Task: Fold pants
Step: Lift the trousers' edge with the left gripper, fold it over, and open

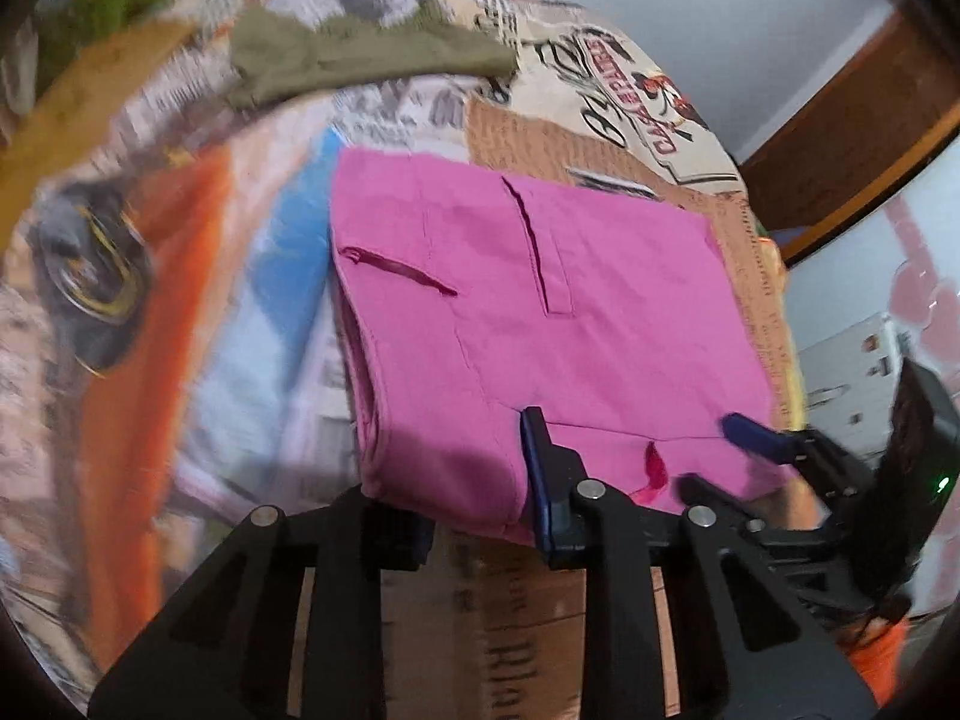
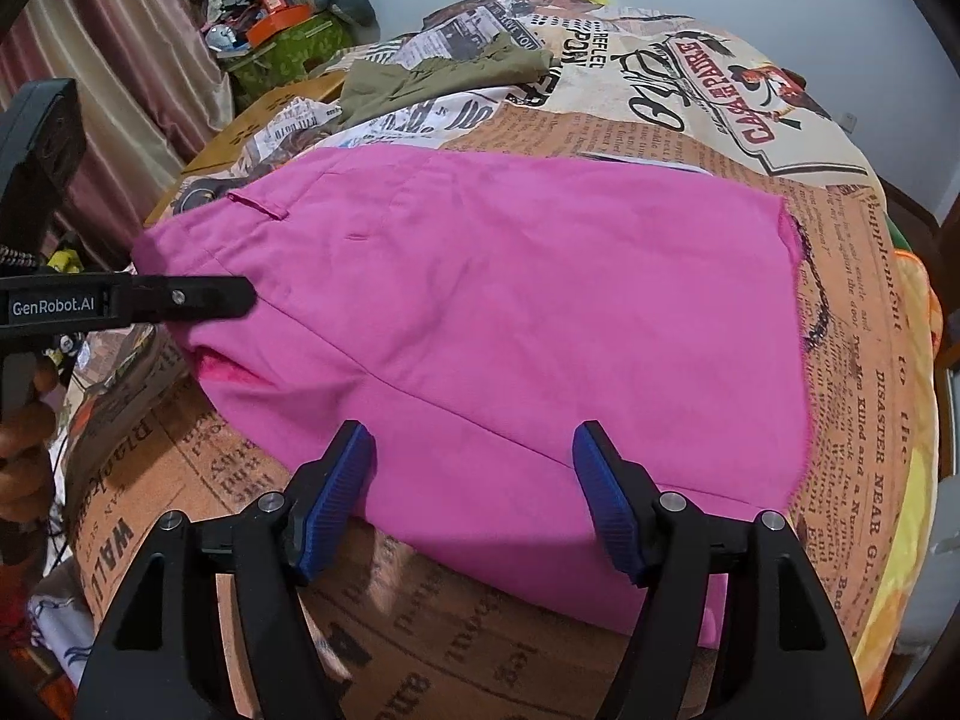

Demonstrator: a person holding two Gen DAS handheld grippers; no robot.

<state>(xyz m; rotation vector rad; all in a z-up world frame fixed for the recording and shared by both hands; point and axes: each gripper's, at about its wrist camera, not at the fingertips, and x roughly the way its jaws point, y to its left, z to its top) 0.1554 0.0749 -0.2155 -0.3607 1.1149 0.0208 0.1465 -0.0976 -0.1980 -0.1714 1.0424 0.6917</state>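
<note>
Folded pink pants (image 2: 492, 324) lie dead ahead of the right tongs (image 2: 474, 498) (spread wide, gripping nothing, tips over the near edge), long axis crosswise; left tongs (image 1: 480, 468) closer at the pocket corner, straddling the hem, seemingly unclamped.

Folded pink pants (image 1: 540, 312) on newsprint-patterned cover (image 1: 600, 144), olive garment (image 1: 360, 54) beyond.

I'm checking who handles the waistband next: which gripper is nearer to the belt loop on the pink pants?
Left. The left gripper reaches over the waistband end of the pink pants, just below the belt loop. The right gripper hangs open over the pants' near edge, farther from it.
</note>
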